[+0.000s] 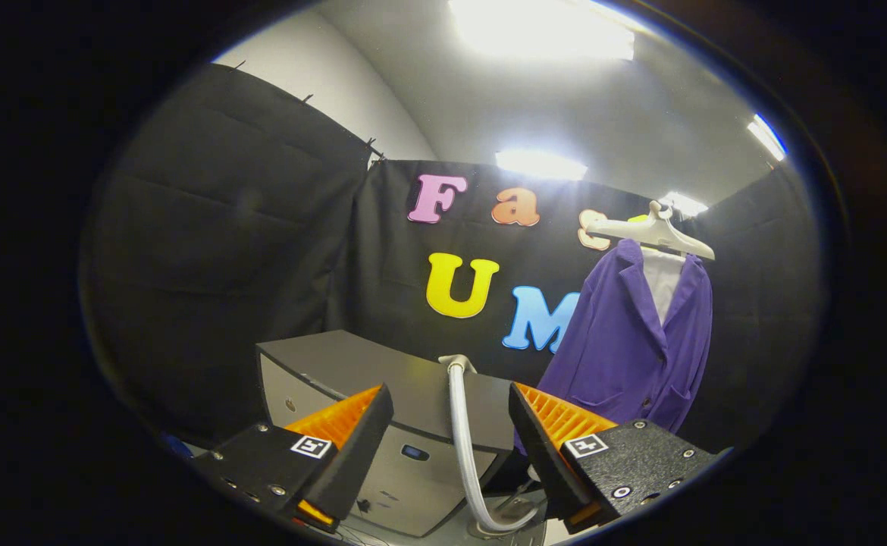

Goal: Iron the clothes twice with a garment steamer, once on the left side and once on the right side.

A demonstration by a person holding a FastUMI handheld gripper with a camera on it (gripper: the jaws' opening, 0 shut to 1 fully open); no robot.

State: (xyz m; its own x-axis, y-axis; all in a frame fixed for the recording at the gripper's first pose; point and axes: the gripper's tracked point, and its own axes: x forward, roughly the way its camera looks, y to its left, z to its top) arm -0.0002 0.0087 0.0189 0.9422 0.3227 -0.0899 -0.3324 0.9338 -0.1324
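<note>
A purple jacket (625,341) hangs on a white hanger (656,231) against the booth wall, beyond my fingers and to their right, with a white lining showing at its collar. A white steamer hose (462,440) rises from below between my fingers and curves up to a pale fitting at the far edge of a grey box (383,394). My gripper (451,425) is open, its two fingers spread on either side of the hose without touching it. The steamer head is hidden.
The grey box, which may be the steamer's base or a cabinet, stands just ahead of the fingers with a dark top and a light front panel. Black cloth walls close the booth at left and back. Ceiling lights glare above.
</note>
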